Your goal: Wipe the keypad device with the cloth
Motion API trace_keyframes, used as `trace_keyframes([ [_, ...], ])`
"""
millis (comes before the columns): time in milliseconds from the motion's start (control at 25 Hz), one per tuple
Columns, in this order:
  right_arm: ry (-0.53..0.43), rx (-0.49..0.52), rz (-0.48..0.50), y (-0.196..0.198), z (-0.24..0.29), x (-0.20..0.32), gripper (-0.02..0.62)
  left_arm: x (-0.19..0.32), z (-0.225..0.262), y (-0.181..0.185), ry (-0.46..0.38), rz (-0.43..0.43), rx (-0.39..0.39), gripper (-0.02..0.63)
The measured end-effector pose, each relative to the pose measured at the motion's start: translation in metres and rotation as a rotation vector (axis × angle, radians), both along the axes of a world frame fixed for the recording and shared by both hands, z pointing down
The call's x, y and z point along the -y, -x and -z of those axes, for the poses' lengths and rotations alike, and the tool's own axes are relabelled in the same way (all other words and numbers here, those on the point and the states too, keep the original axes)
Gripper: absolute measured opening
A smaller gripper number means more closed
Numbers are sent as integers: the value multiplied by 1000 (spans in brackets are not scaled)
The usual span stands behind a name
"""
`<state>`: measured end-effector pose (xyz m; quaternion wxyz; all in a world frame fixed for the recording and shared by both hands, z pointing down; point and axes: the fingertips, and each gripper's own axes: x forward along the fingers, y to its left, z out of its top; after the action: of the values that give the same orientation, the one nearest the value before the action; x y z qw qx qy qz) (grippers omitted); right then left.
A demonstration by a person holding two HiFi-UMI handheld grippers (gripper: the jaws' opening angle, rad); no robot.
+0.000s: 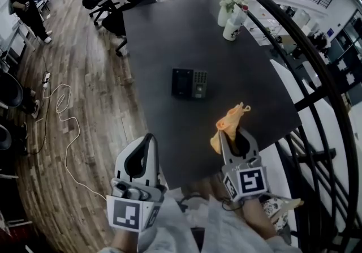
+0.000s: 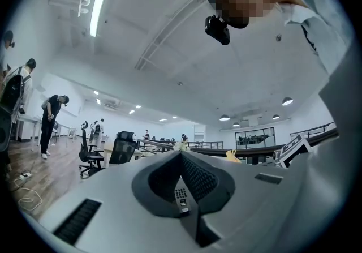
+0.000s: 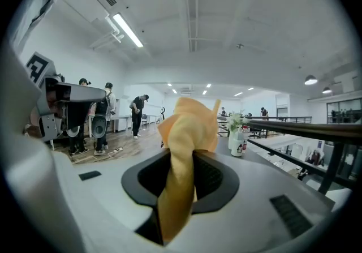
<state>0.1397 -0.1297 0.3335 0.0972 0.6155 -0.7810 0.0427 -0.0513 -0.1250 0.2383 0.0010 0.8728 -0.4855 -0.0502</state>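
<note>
While the cloth (image 1: 229,124) is secured, wiping of the keypad device (image 1: 191,84) has not begun.
The right gripper (image 1: 231,134) has its fingers clenched on the orange cloth and holds it above the near edge of the tabletop (image 1: 169,37). The left gripper (image 1: 148,140) has its fingers pressed together with nothing between them. The keypad device lies flat mid-tabletop, well apart from both grippers. Judged status: cloth pickup complete; approach, contact and wiping strokes remain. The device surface is too small to assess for dirt, and the lower edge cuts off the person's forearms.
</note>
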Motion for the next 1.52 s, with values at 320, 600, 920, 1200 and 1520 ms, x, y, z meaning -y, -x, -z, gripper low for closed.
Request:
trace_keyframes([
  [320,19,-15,-78,10,-18,28,98,32,-18,8,42,-100,10,14],
  [600,43,-44,-121,12,-33,53,98,56,-29,12,61,-131,15,14],
  [920,73,-44,-132,-1,-51,79,98,71,-42,-1,81,-140,27,14],
  [1200,125,-51,-81,-12,-64,110,98,79,-48,-15,100,-107,47,14],
  [1520,180,-54,7,-15,-90,150,98,90,-55,-19,103,-38,50,14],
])
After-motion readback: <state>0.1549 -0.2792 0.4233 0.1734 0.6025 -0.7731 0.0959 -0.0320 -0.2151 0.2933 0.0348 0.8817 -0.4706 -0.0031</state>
